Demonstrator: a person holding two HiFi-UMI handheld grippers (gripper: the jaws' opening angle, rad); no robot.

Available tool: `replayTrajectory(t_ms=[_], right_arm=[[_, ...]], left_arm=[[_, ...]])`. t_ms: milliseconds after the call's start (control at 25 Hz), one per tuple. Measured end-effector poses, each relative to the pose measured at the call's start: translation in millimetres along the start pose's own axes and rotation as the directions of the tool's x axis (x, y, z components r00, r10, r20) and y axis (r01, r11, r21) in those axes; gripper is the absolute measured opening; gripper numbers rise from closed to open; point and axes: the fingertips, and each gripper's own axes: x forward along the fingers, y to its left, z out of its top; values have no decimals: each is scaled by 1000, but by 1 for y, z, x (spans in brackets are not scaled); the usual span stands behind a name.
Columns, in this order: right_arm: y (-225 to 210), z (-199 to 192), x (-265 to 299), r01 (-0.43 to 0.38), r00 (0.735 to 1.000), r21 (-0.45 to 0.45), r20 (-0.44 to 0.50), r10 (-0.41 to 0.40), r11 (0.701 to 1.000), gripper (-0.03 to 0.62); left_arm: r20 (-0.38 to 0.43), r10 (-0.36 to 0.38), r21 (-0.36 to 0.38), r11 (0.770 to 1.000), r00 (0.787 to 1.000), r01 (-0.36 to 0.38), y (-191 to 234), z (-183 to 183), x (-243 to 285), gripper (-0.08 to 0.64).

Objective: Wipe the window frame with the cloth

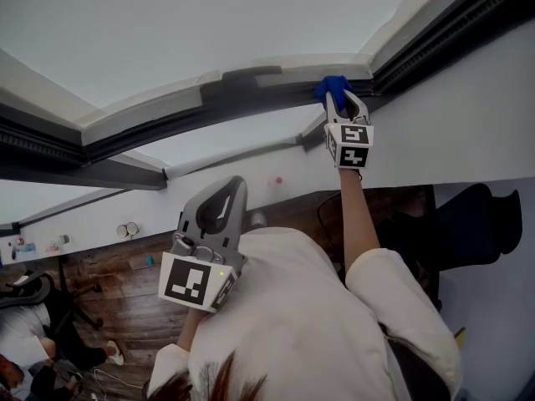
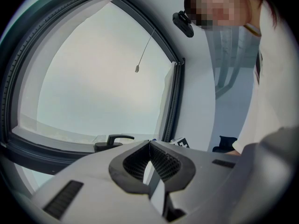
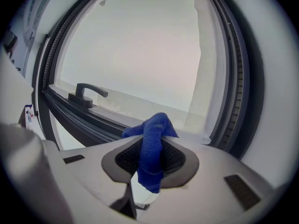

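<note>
A blue cloth (image 1: 333,88) is bunched between the jaws of my right gripper (image 1: 343,98), which is shut on it. The cloth presses against the dark window frame (image 1: 251,98) close to the frame's corner. In the right gripper view the cloth (image 3: 153,143) hangs out of the right gripper (image 3: 152,146), in front of the lower frame rail (image 3: 88,120) and the pale pane. My left gripper (image 1: 235,184) is held back near the person's chest, apart from the window. In the left gripper view its jaws (image 2: 149,143) meet at the tips with nothing between them.
A dark window handle (image 3: 87,94) sits on the lower rail, left of the cloth. A pull cord weight (image 2: 138,69) hangs before the pane. White wall (image 1: 468,115) flanks the window. Below are a wooden floor (image 1: 125,299) and a dark chair (image 1: 476,224).
</note>
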Motion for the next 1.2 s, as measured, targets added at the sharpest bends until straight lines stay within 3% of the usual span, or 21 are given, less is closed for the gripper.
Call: replayTrajectory(t_ms=[480, 1200], right_arm=[[25, 8, 0, 3, 1000, -72, -12, -4, 997, 86], [76, 22, -2, -60, 998, -133, -3, 60, 989, 86]], left_arm=[[7, 3, -6, 1000, 1000, -3, -1, -1, -8, 11], [12, 1, -11, 1000, 1000, -1, -1, -1, -18, 11]])
